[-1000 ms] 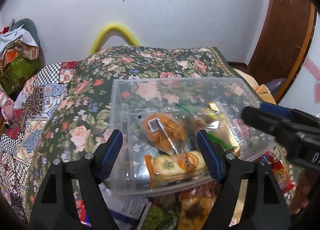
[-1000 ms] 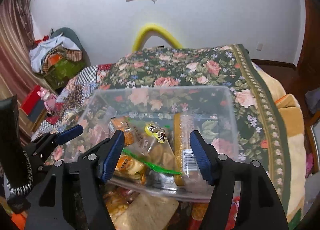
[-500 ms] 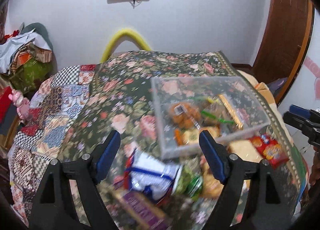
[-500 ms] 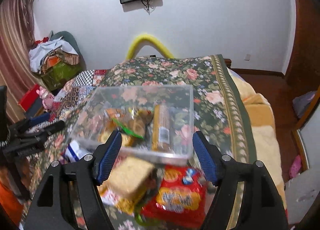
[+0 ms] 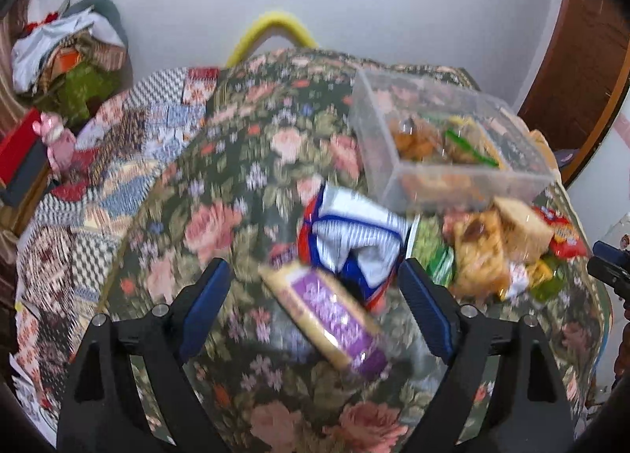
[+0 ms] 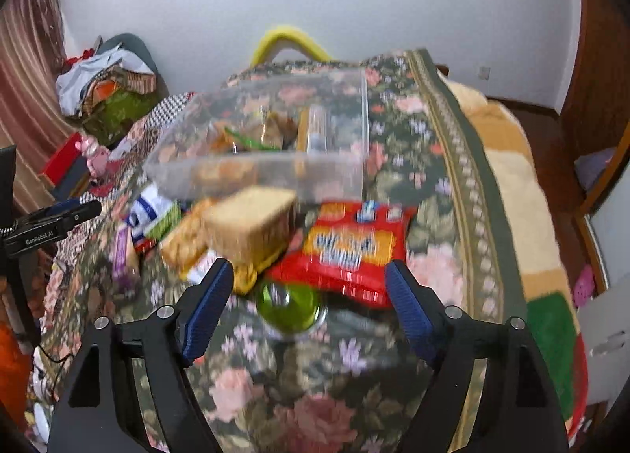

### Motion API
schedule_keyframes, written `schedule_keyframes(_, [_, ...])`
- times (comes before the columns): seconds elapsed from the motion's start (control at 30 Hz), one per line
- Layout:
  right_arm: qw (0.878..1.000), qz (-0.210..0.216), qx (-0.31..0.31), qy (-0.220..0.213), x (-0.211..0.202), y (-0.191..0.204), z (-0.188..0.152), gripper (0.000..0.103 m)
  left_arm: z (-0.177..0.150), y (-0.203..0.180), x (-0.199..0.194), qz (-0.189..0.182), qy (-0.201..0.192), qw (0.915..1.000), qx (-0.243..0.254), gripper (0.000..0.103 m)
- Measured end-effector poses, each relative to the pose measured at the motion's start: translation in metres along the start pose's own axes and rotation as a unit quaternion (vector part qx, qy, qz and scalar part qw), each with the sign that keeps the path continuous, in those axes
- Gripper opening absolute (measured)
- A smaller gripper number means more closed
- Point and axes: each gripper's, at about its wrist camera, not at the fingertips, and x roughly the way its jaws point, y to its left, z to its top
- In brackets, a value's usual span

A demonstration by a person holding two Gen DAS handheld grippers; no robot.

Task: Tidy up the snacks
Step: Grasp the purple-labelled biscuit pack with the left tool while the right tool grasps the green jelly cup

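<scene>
The left hand-held gripper (image 5: 313, 305) hangs with jaws apart, empty, over the purple-labelled packet (image 5: 328, 319); the right hand-held gripper (image 6: 305, 305), also spread and empty, frames the green cup (image 6: 289, 305) and red snack bag (image 6: 350, 252). Loose snacks lie just in front of the clear box (image 6: 271, 138) on the floral bed cover (image 6: 417, 146). Best take 1 packet at a time, pinching across its narrow side, then lift clear over the box's near wall.

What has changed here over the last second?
Both grippers, left and right, have pulled back from the clear box, so the loose snacks in front of it now show: the purple pack and the red bag. Neither gripper took hold of anything; both remain open. The box and its contents stayed put on the floral cover.
</scene>
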Motion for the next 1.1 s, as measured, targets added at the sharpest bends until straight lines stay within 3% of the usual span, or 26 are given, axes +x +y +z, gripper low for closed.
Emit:
schedule_keyframes(0.27, [0.999, 0.006, 0.011, 0.031, 0.017, 0.005, -0.017, 0.079, -0.026, -0.01, 0.026, -0.001, 0.028, 0.9996, 0.009, 0.088])
schedule_keyframes(0.4, [0.999, 0.01, 0.01, 0.036, 0.02, 0.009, -0.022, 0.079, -0.033, -0.008, 0.037, 0.017, 0.035, 0.9991, 0.015, 0.088])
schedule_keyframes(0.7, [0.998, 0.018, 0.007, 0.065, 0.031, 0.01, -0.035, 0.079, -0.05, 0.033, 0.034, 0.014, 0.039, 0.9985, -0.036, 0.088])
schedule_keyframes(0.87, [0.998, 0.021, 0.008, 0.061, 0.035, 0.01, -0.031, 0.079, -0.046, 0.031, 0.036, 0.009, 0.036, 0.9987, -0.036, 0.084])
schedule_keyframes(0.93, [0.998, 0.02, 0.006, 0.055, 0.035, 0.014, -0.029, 0.072, -0.044, 0.024, 0.041, 0.009, 0.036, 0.9989, -0.028, 0.077])
schedule_keyframes(1.1, [0.998, 0.02, -0.004, 0.055, 0.043, 0.021, -0.022, 0.055, -0.038, 0.014, 0.054, 0.036, 0.033, 0.9987, -0.011, 0.072])
